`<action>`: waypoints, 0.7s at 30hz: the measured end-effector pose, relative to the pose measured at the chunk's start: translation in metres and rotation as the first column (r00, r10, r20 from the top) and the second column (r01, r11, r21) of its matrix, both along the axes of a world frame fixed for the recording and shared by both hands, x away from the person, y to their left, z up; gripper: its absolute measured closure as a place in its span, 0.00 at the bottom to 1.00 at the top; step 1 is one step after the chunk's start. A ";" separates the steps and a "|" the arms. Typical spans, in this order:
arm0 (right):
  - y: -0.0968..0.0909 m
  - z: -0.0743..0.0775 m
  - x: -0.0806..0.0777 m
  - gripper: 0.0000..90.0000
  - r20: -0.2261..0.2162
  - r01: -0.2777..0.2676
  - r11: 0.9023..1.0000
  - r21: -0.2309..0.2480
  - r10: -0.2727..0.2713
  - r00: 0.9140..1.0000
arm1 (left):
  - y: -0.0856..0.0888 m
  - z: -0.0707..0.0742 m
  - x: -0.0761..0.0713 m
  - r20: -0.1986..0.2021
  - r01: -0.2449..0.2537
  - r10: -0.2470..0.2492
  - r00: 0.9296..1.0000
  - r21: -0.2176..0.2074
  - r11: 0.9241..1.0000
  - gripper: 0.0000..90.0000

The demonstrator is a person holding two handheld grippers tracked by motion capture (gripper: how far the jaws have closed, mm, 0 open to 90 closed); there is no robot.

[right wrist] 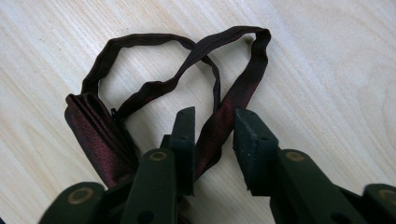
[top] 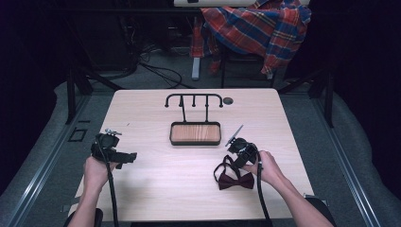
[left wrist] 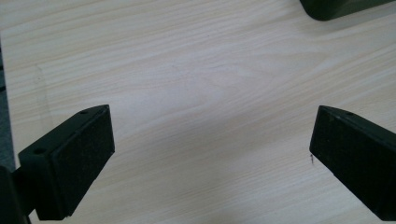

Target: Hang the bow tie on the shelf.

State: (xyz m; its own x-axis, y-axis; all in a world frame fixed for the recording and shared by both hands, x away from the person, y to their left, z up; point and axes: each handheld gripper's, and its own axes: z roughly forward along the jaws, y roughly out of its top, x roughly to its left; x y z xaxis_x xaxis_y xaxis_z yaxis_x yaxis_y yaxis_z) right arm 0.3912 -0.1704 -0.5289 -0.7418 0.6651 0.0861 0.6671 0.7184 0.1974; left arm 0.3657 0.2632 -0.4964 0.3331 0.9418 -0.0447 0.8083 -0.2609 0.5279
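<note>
Straps of the dark red bow tie (right wrist: 112, 140) lie on the table (top: 156, 189) by the person's right hand, and the right gripper (right wrist: 212, 135) has one strap between its nearly closed jaws, while the left gripper (left wrist: 205, 154) waits open, far away.

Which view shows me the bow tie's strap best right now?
The right gripper view: the strap loops close up, running between the jaws of the right hand-held gripper. The high view shows it small and dark.

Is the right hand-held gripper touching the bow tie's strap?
Cannot tell. In the right gripper view the strap runs between the right hand-held gripper's narrowed jaws, with no plain contact or gap.
</note>
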 end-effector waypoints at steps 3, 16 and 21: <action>0.001 -0.001 0.000 0.83 0.005 0.004 1.000 -0.005 -0.004 1.000 | -0.002 0.000 0.000 0.005 0.002 -0.002 1.000 0.010 1.000 0.00; 0.010 -0.006 -0.004 0.82 0.038 -0.022 0.997 -0.078 0.025 0.999 | -0.005 0.000 0.001 -0.004 0.012 -0.012 1.000 0.015 1.000 0.00; 0.012 -0.009 -0.004 0.89 0.043 -0.029 0.994 -0.108 0.034 0.999 | -0.005 0.000 0.001 -0.009 0.017 -0.017 1.000 0.011 1.000 0.00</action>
